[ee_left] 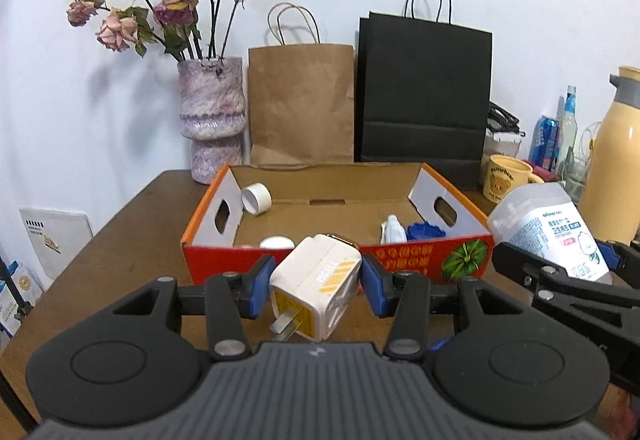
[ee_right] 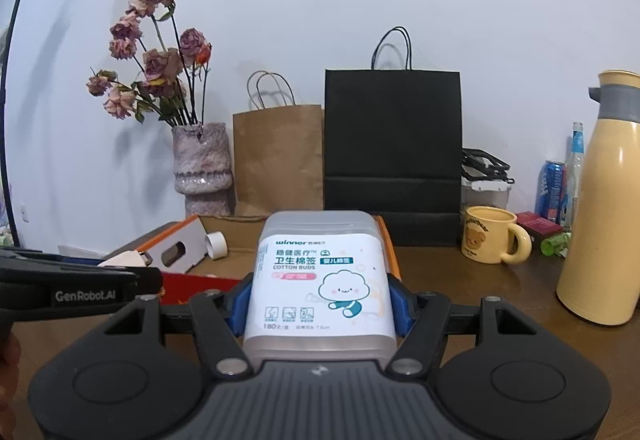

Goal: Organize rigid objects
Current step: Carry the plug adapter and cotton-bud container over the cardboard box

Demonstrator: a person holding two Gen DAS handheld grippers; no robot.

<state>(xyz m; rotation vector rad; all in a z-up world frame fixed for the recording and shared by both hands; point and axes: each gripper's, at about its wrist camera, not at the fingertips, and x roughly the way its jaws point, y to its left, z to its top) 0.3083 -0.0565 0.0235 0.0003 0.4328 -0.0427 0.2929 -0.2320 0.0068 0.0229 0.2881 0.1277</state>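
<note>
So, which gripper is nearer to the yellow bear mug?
Right. The right gripper, holding the cotton buds box, is just left of the mug; the left gripper is farther left.

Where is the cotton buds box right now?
The cotton buds box is clamped in the right gripper, held above the table in front of the orange cardboard tray; in the left wrist view it sits at the right, beside the yellow mug.

A white-and-yellow plug adapter (ee_left: 316, 288) hangs tilted, prongs toward the camera, before the red-orange cardboard box (ee_left: 400, 260). A translucent cotton-bud box (ee_right: 320, 280) with a cloud label hangs upright beside it.
</note>
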